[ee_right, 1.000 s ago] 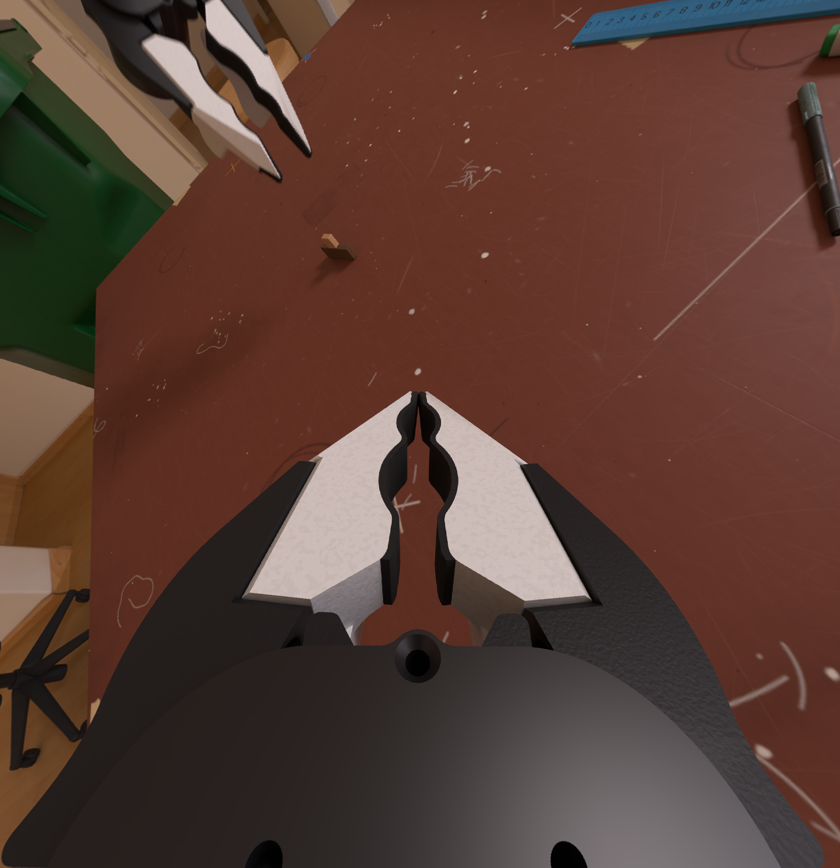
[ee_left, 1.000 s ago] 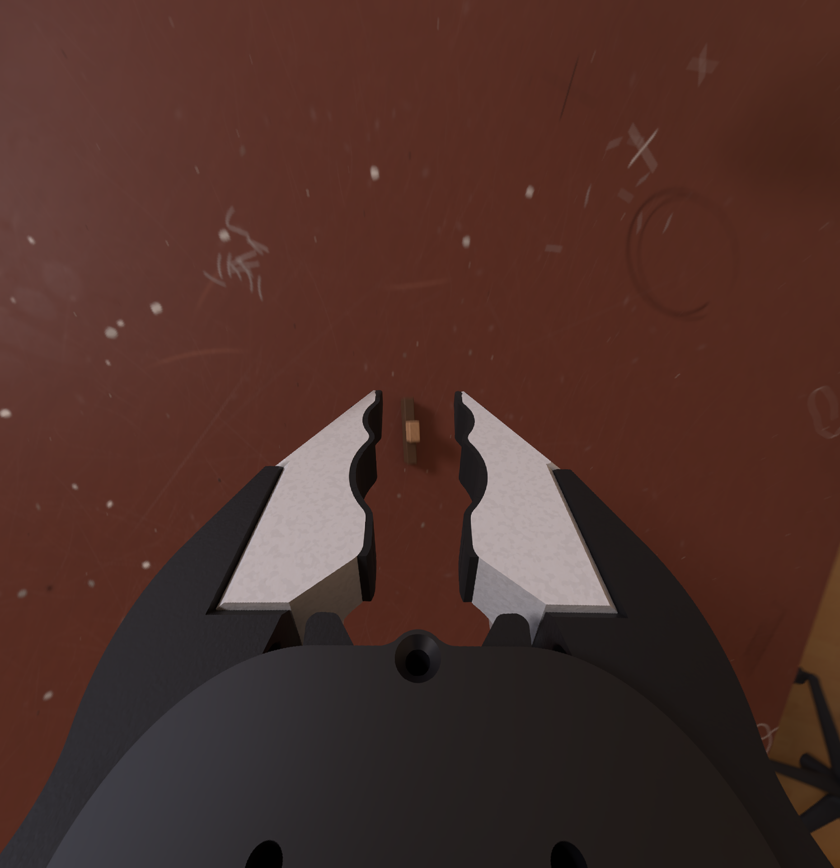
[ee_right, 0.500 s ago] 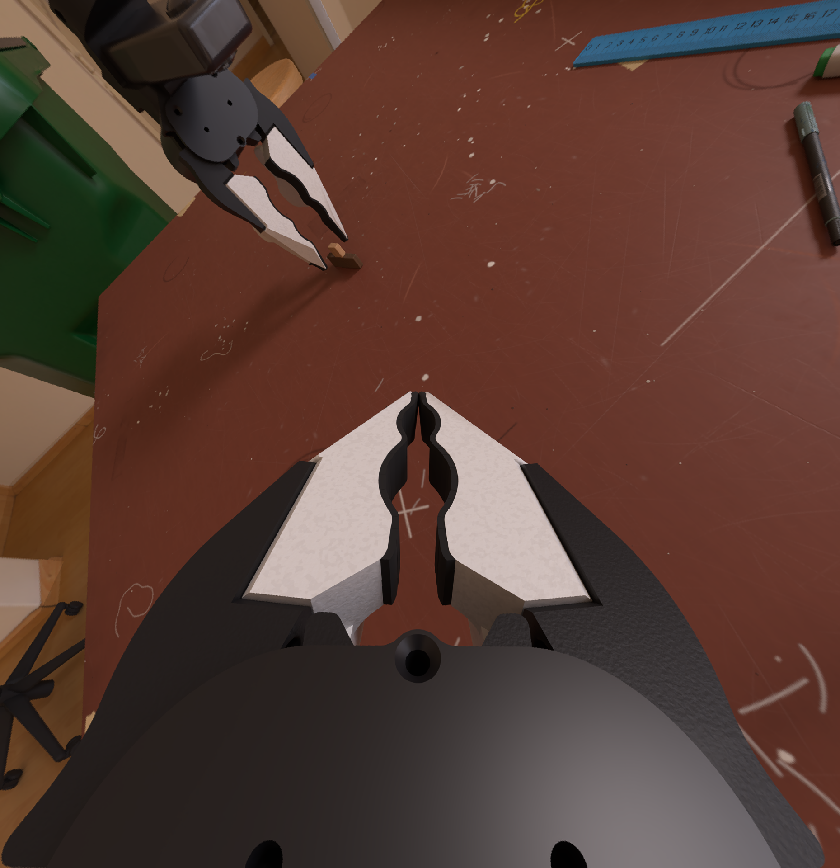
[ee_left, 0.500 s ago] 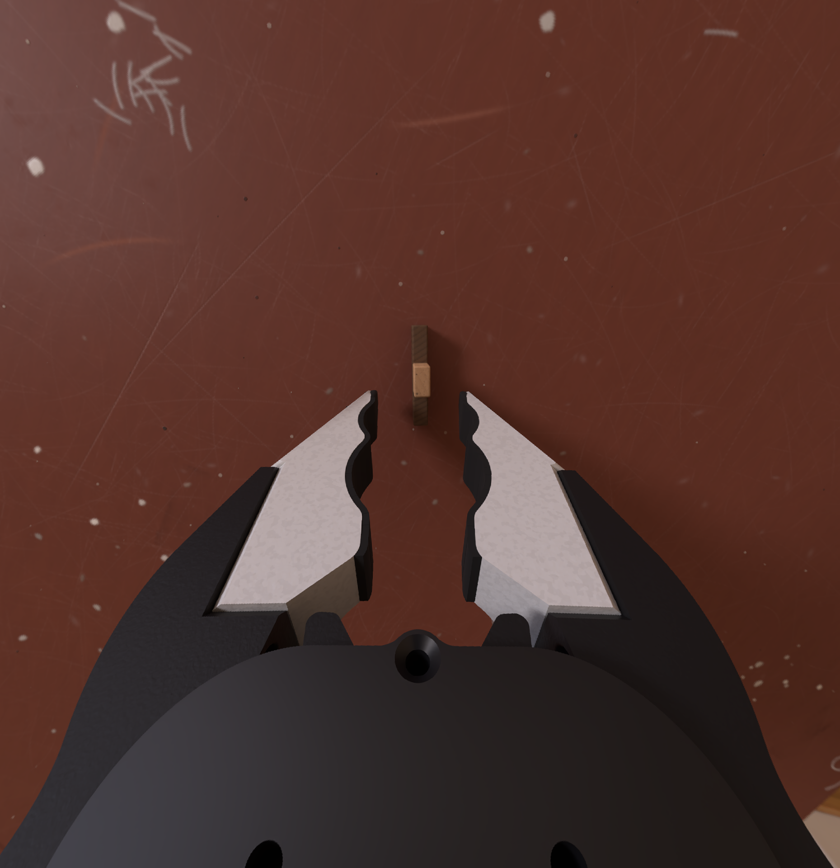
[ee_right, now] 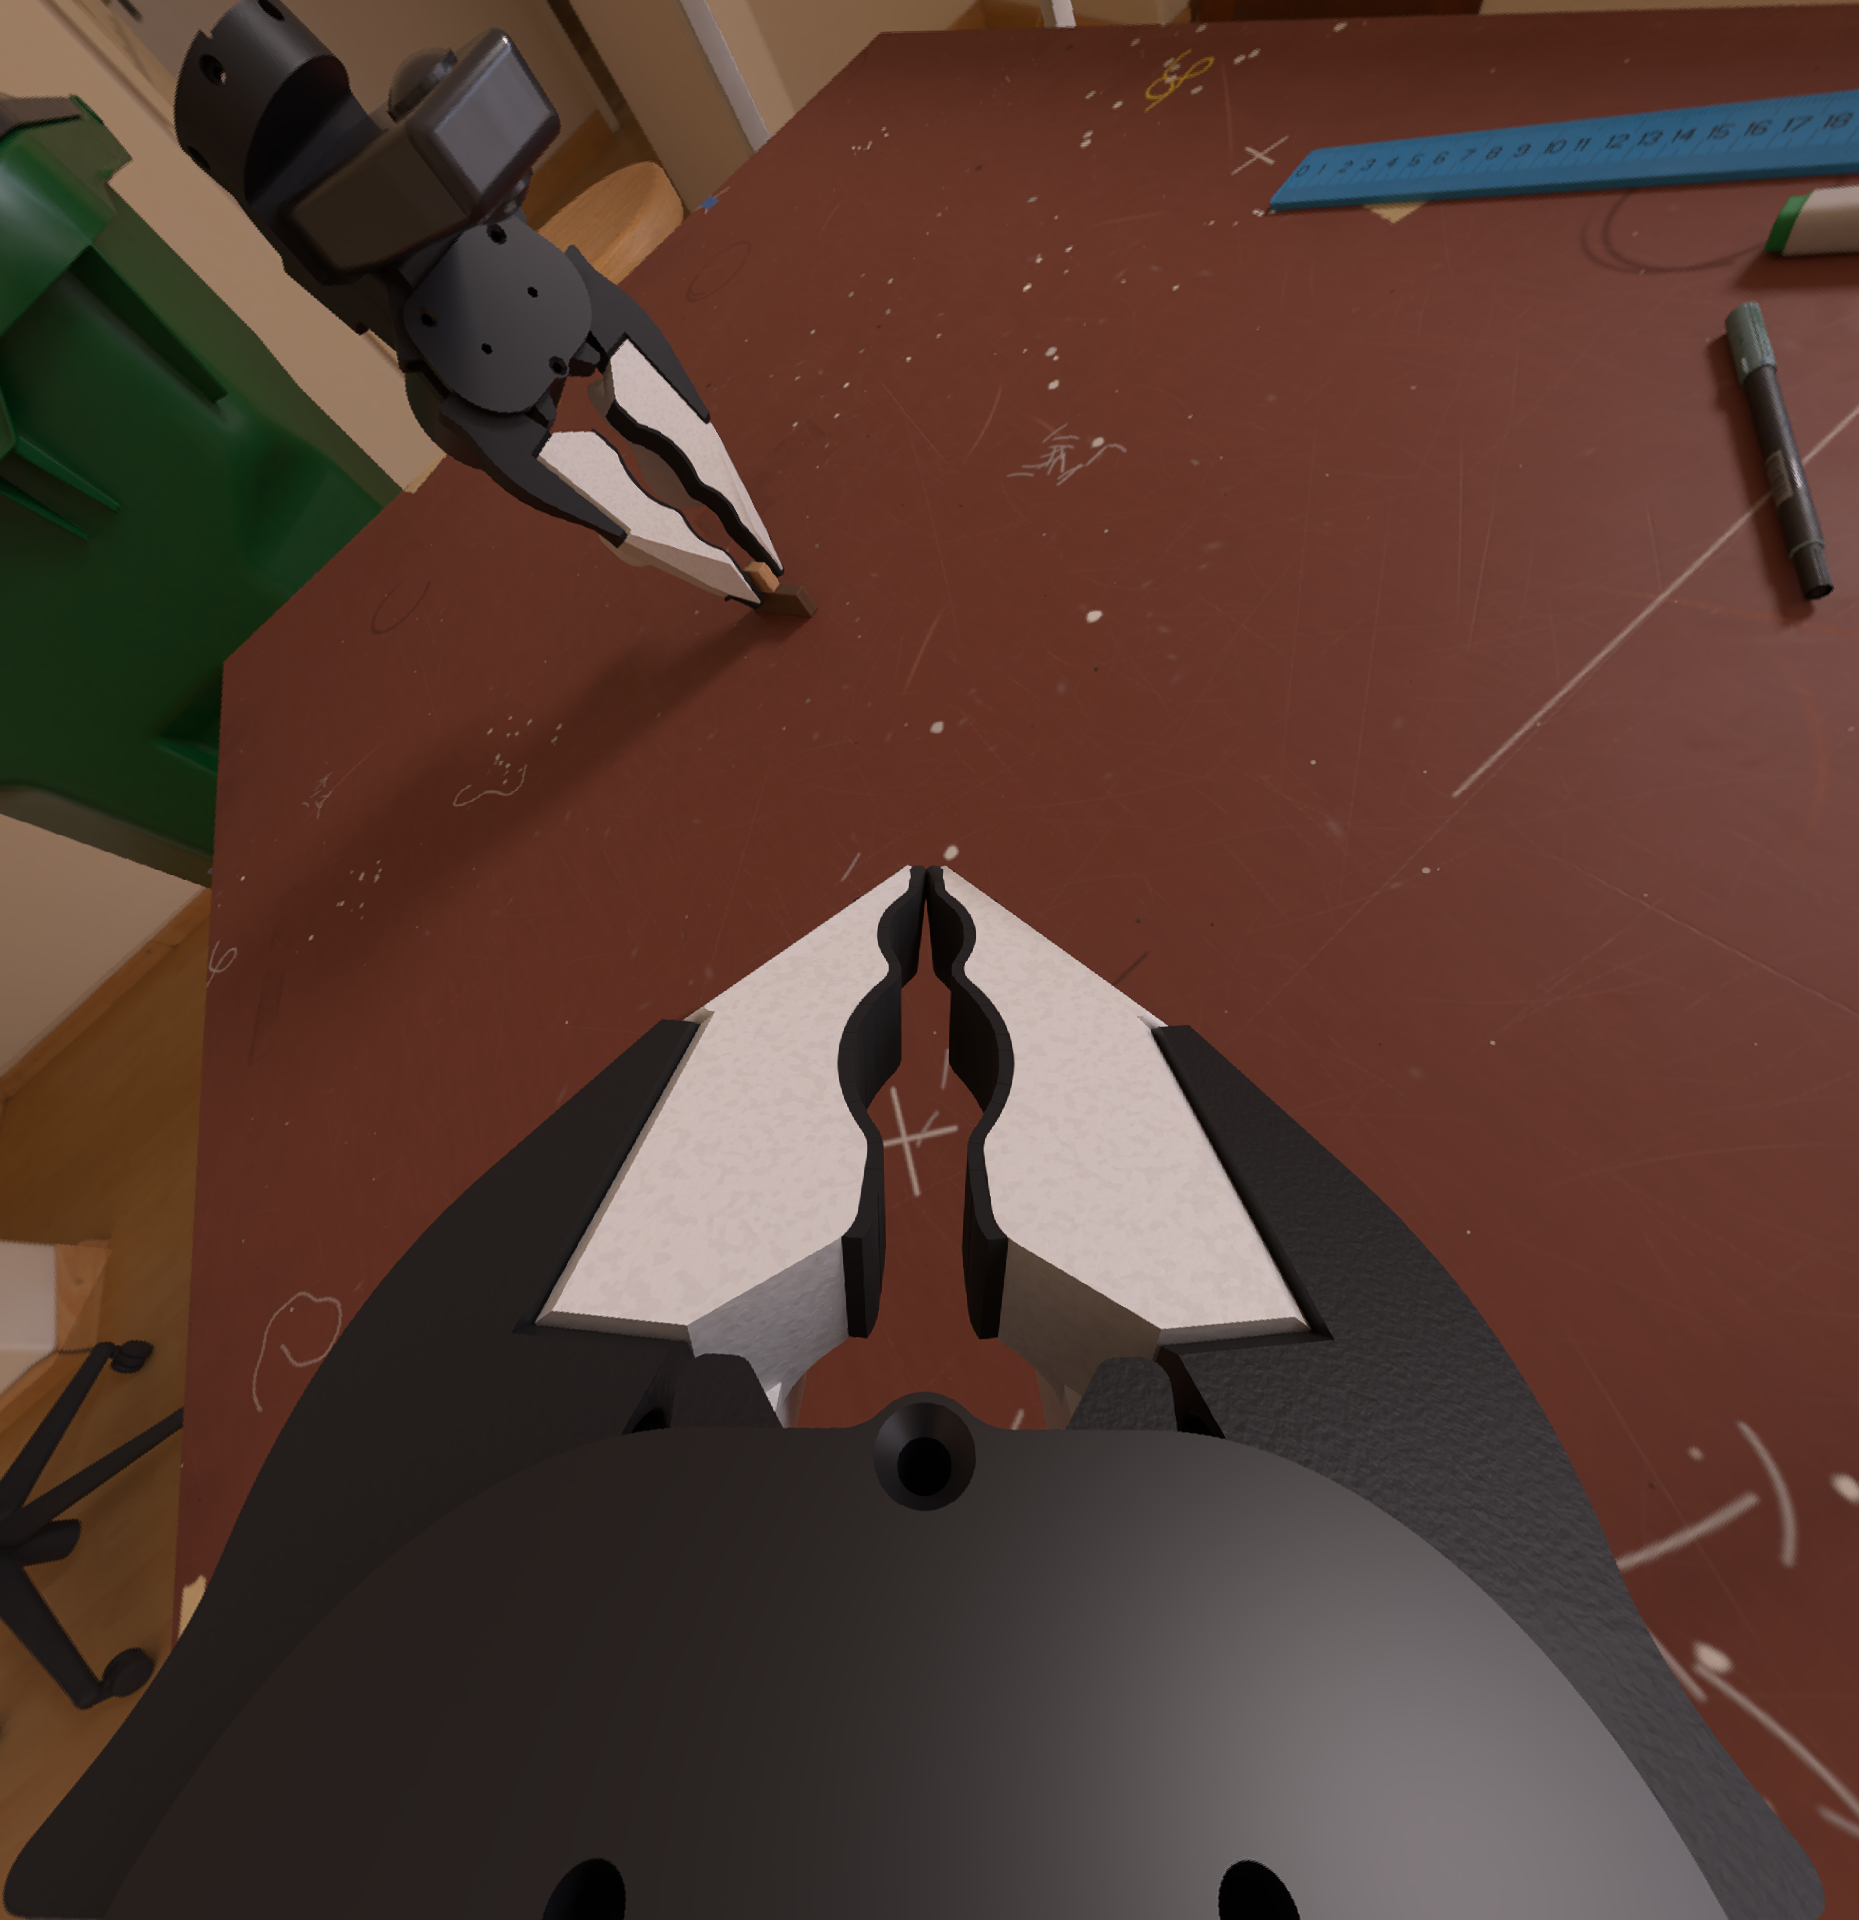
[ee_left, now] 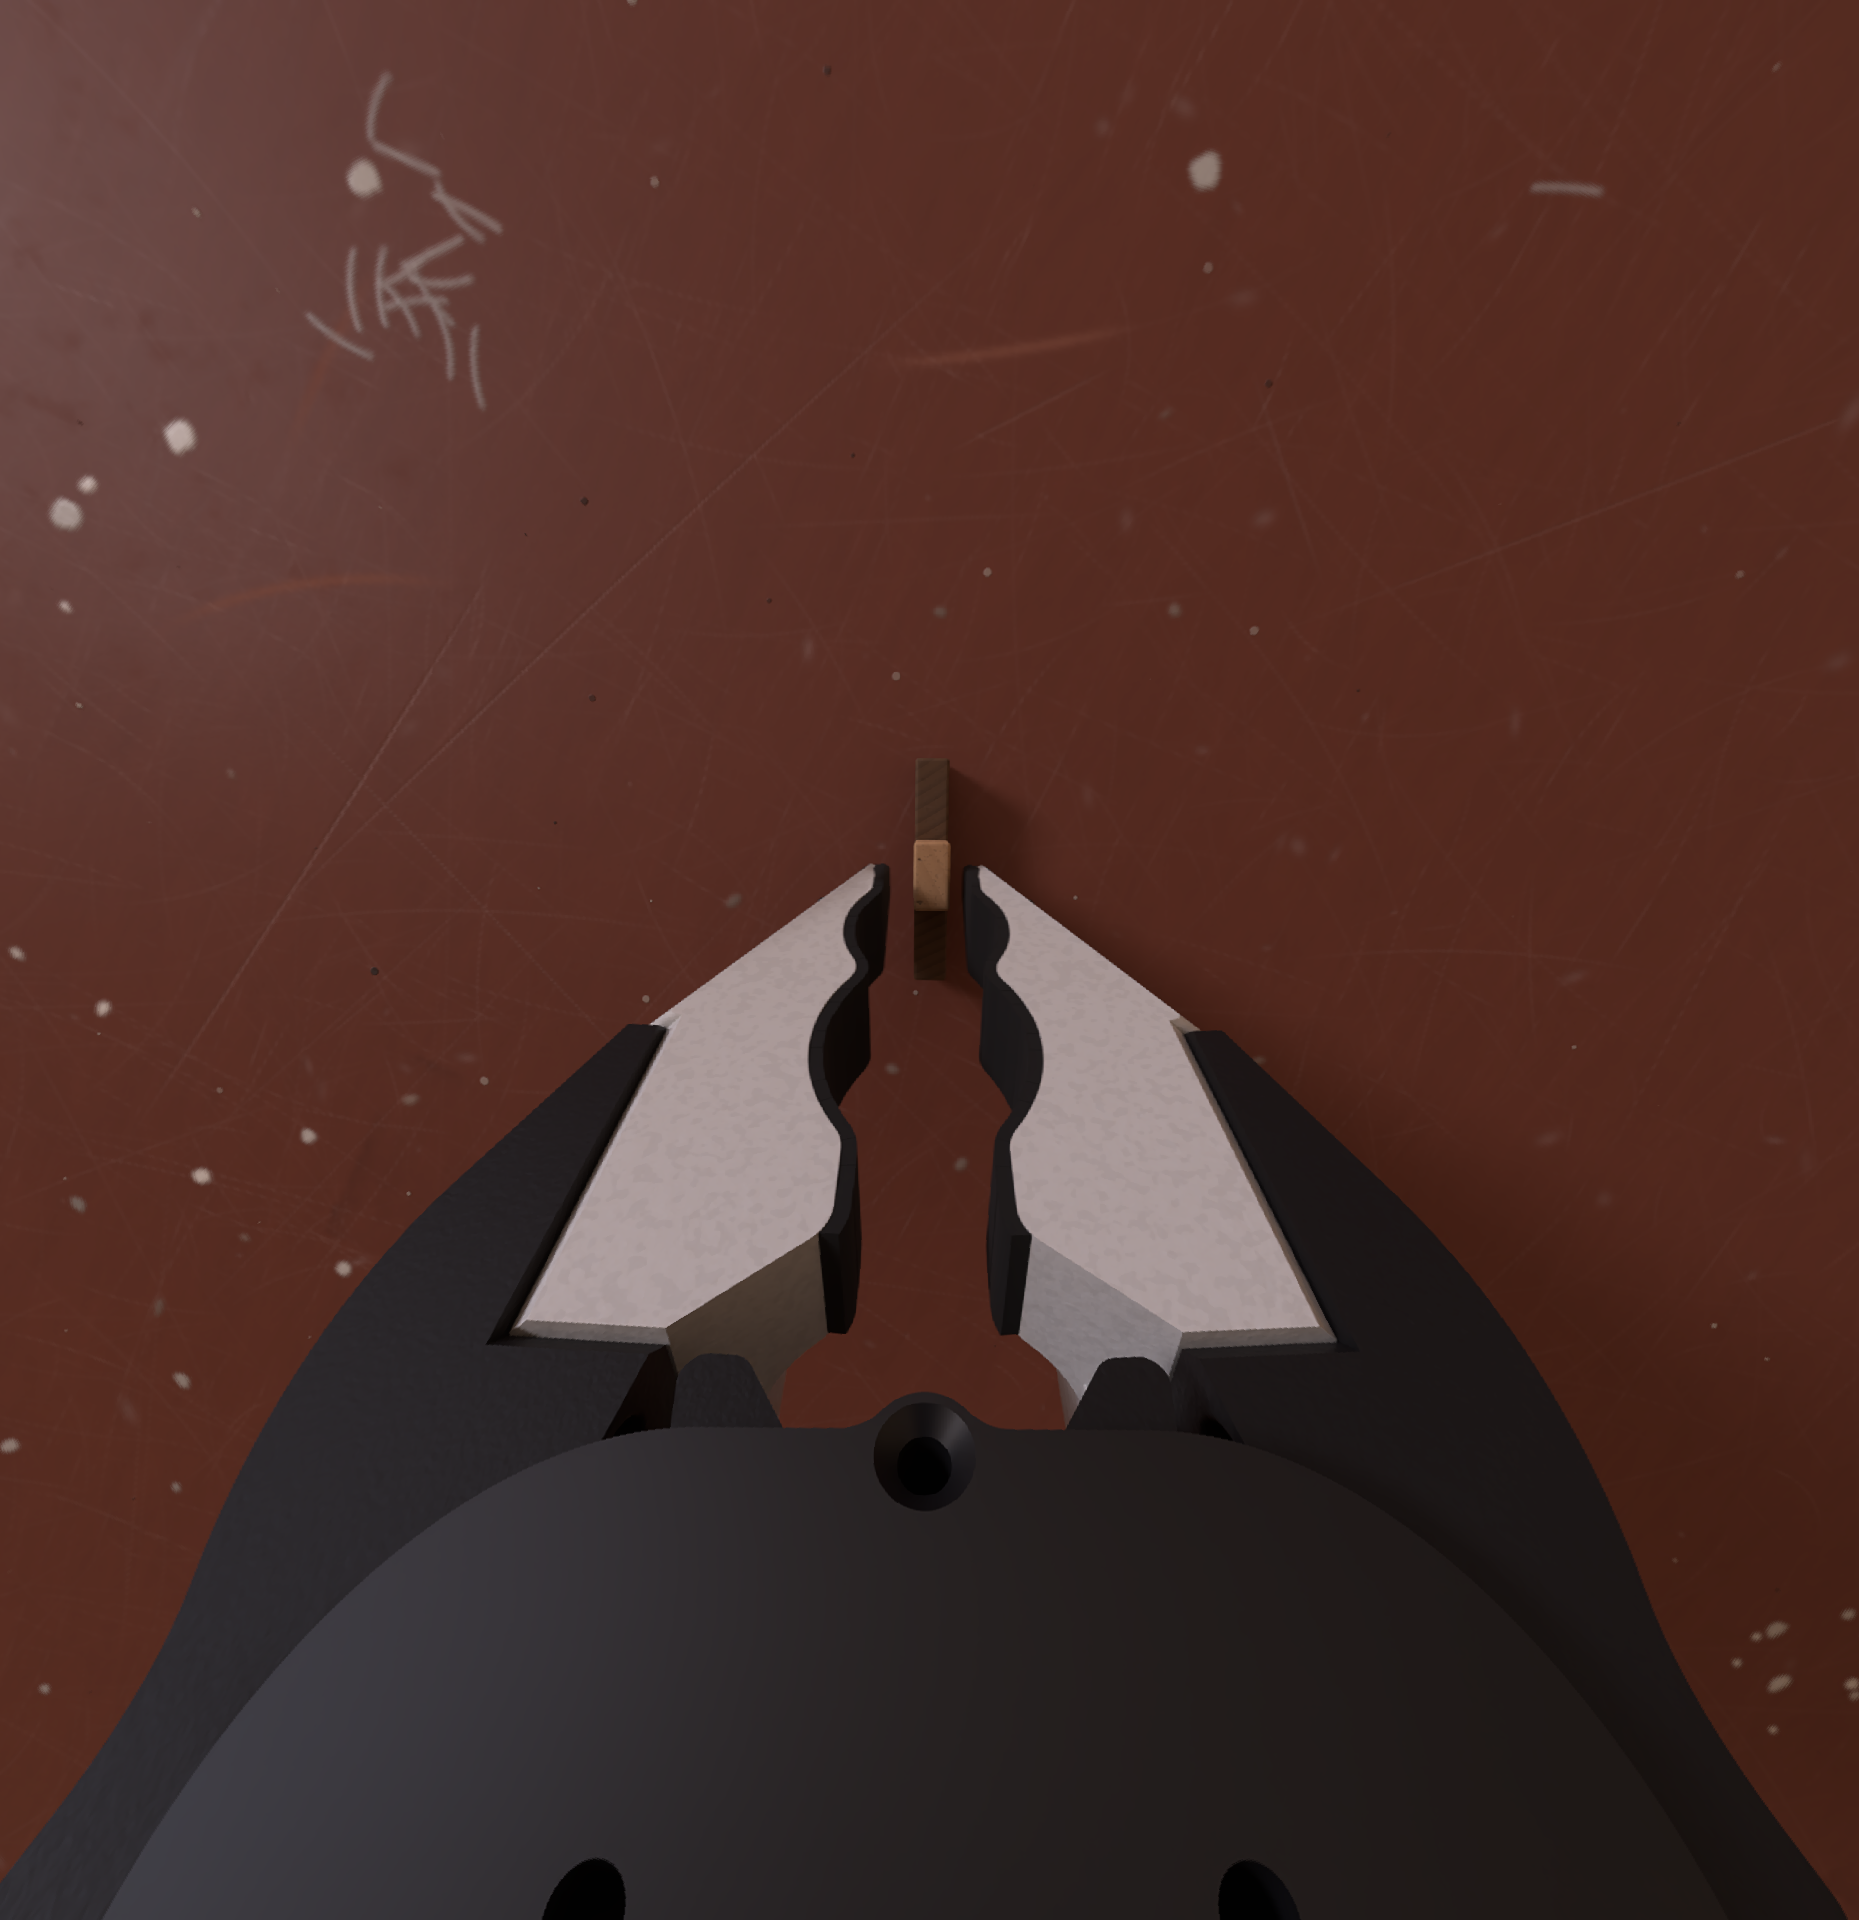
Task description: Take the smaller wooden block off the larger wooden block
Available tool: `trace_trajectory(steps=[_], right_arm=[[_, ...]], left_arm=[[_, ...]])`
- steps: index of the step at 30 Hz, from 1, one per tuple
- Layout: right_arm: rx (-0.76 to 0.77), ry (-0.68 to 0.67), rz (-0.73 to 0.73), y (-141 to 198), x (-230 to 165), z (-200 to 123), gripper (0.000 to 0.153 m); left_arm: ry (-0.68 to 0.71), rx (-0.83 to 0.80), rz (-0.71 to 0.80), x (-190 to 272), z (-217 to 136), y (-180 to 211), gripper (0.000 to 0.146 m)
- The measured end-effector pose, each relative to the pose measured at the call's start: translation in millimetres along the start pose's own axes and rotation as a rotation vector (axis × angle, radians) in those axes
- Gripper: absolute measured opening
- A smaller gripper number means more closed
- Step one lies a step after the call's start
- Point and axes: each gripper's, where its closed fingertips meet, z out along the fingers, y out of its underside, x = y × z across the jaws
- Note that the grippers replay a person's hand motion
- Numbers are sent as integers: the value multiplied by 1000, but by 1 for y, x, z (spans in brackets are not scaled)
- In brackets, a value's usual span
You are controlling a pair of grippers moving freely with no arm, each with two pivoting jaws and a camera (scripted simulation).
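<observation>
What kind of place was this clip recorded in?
Probably a workshop or classroom craft room: a scratched, paint-flecked brown worktable carrying a blue ruler and a dark marker pen, with a green plastic bin and a swivel-chair base beside it.

I saw a light tan small block (ee_left: 930, 873) on a dark brown block (ee_left: 931, 795). My table (ee_right: 1320, 727) was red-brown with white specks. The ruler (ee_right: 1590, 156) was blue, the bin (ee_right: 94, 436) green, the pen (ee_right: 1777, 447) dark grey-green.
</observation>
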Motion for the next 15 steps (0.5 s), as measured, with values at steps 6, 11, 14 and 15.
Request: trace_trajectory(steps=[6,11,14,15], right_arm=[[-5,-2,-31,-9,-9,0,0],[-22,-12,-68,-18,-21,5,0],[-22,-27,-79,-24,-29,8,0],[-20,-34,-82,-26,-32,9,0]], left_arm=[[-47,51,22,1,-11,-5,6],[-62,84,36,-1,-13,-8,6],[-83,120,47,-2,-20,-15,6],[-93,141,57,-2,-24,-19,6]])
